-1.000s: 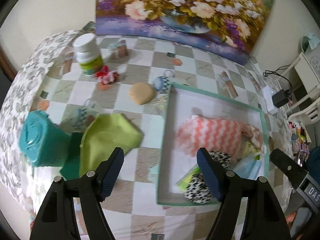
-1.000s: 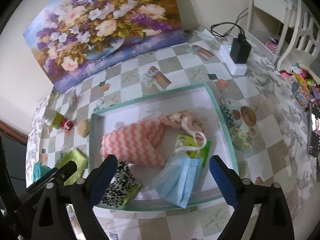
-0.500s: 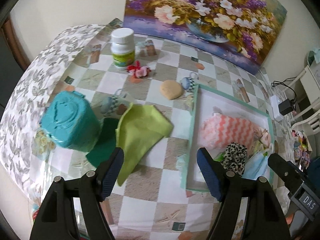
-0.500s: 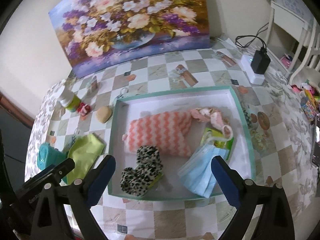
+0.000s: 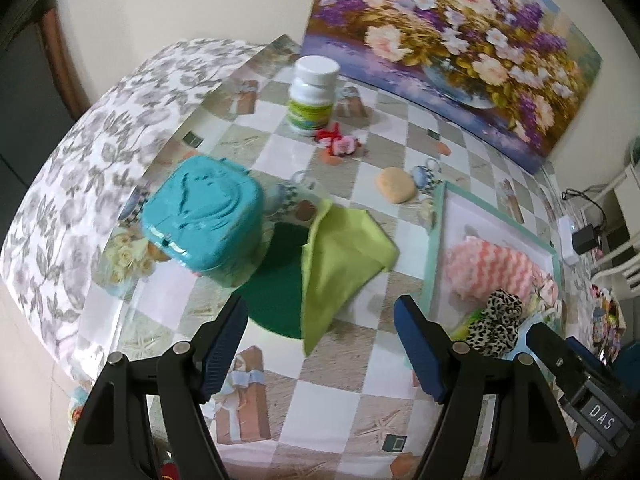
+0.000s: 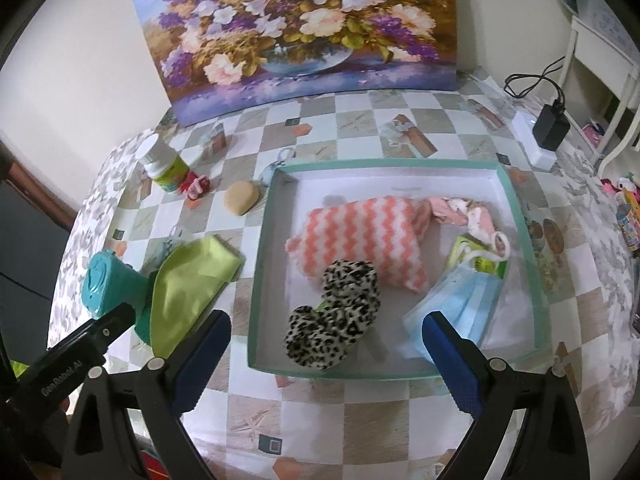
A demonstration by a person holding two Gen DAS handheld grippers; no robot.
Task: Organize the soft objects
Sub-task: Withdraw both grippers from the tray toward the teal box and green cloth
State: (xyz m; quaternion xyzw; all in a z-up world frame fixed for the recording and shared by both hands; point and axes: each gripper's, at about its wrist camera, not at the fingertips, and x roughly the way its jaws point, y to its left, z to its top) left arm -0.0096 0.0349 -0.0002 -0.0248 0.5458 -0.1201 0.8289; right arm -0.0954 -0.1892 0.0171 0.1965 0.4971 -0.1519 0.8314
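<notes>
A teal-rimmed tray (image 6: 520,216) (image 5: 434,240) holds an orange zigzag cloth (image 6: 368,236) (image 5: 492,268), a leopard-print scrunchie (image 6: 336,316) (image 5: 496,324), a blue face mask (image 6: 456,304) and pink fabric (image 6: 468,216). Left of the tray a lime-green cloth (image 5: 340,260) (image 6: 184,284) lies over a dark green cloth (image 5: 276,292). A tan sponge (image 5: 396,188) (image 6: 240,200) and a small red-pink item (image 5: 338,142) (image 6: 196,186) lie farther back. My left gripper (image 5: 320,344) hangs open above the green cloths, empty. My right gripper (image 6: 326,356) is open over the tray's near edge, empty.
A teal lidded container (image 5: 204,216) (image 6: 104,284) stands left of the green cloths. A white bottle (image 5: 314,96) (image 6: 164,168) stands at the back. A flower painting (image 6: 304,28) leans on the wall. A charger and power strip (image 6: 548,132) sit at the far right.
Both grippers have drifted left across the table. In the left wrist view the teal container and green cloths have slid toward the centre; the tray has moved right. Both jaws stay open.
</notes>
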